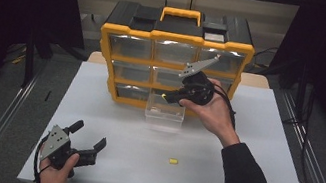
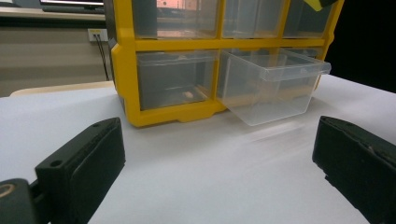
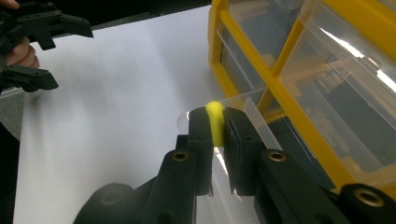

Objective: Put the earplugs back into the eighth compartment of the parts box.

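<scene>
Above the pulled-out drawer [image 1: 165, 108], the right claw [image 3: 217, 122] pinches a yellow piece [image 3: 215, 122].

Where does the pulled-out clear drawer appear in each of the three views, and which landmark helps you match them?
High view: the drawer is at centre, sticking out of the bottom row towards the person.
Left gripper view: it is right of centre, upper half, jutting out of the bottom row, tilted.
Right gripper view: its rim sits at centre, just behind the right gripper shut on a yellow piece.
Shared landmark: the yellow organizer.
</scene>
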A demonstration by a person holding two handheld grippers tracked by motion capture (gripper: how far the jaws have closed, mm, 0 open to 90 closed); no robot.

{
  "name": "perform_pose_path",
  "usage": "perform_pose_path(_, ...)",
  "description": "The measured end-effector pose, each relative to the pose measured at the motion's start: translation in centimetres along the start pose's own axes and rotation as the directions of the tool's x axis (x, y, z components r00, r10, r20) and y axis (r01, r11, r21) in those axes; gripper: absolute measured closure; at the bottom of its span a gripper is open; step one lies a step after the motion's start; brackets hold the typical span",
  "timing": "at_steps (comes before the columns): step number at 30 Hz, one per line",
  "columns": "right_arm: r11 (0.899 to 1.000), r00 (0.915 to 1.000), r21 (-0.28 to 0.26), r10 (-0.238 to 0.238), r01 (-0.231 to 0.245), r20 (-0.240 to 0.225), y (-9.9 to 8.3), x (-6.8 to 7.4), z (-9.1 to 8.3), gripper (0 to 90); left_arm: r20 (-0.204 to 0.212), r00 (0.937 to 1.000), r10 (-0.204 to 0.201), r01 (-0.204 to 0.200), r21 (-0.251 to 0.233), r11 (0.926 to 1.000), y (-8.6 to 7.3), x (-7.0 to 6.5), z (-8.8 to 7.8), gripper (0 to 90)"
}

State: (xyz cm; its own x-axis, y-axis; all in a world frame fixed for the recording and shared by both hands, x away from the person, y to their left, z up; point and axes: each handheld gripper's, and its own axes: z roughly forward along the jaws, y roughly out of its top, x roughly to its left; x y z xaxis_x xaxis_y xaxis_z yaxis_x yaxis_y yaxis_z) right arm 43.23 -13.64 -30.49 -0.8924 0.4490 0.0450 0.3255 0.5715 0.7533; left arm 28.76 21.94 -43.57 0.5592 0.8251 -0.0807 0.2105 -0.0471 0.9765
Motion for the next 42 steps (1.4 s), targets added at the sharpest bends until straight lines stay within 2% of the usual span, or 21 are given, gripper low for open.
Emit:
perform_pose_path(8, 0.999, 0.9994, 0.035, 0.0, -0.002, 0.034, 0.8, -0.9, 0.7, 82.1, -0.002, 1.0, 0.007, -0.007, 0.002, 1.0, 0.0, 0.1, 0.0, 2.6)
perform_pose_path(10, 0.999, 0.9996, 0.05, 0.012, -0.013, 0.024, 0.8, -1.2, 0.9, 82.1, -0.002, 1.0, 0.007, -0.007, 0.002, 1.0, 0.0, 0.1, 0.0, 2.6)
perform_pose_path(14, 0.997, 0.9992, 0.078, 0.021, -0.024, 0.035, 0.8, -1.8, 1.3, 82.2, -0.001, 1.0, 0.005, -0.005, 0.005, 1.0, 0.0, 0.1, 0.0, 2.6)
perform_pose_path(22, 0.986, 0.9984, 0.162, 0.045, -0.05, 0.035, 0.1, -3.0, 2.2, 82.3, 0.001, 1.0, 0.005, -0.005, 0.004, 1.0, 0.0, 0.1, 0.0, 2.6)
perform_pose_path(26, 0.983, 0.9992, 0.181, 0.021, -0.027, 0.035, 0.0, -2.9, 2.5, 82.2, -0.001, 1.0, 0.0, 0.0, 0.003, 1.0, 0.0, 0.1, 0.0, 2.6)
perform_pose_path(30, 0.976, 0.9997, 0.216, 0.003, -0.008, 0.025, -0.2, -2.8, 2.9, 82.1, 0.0, 1.0, 0.004, -0.004, 0.005, 1.0, 0.0, 0.1, 0.0, 2.6)
perform_pose_path(38, 0.965, 0.9999, 0.261, -0.004, 0.007, -0.011, -0.5, -3.1, 4.1, 82.4, 0.003, 1.0, 0.004, -0.004, 0.005, 1.0, 0.0, 0.1, 0.0, 2.6)
perform_pose_path(42, 0.959, 0.9999, 0.283, -0.006, 0.008, -0.011, -0.7, -3.3, 4.6, 82.4, 0.002, 1.0, 0.001, -0.001, 0.005, 1.0, 0.0, 0.1, 0.0, 2.6)
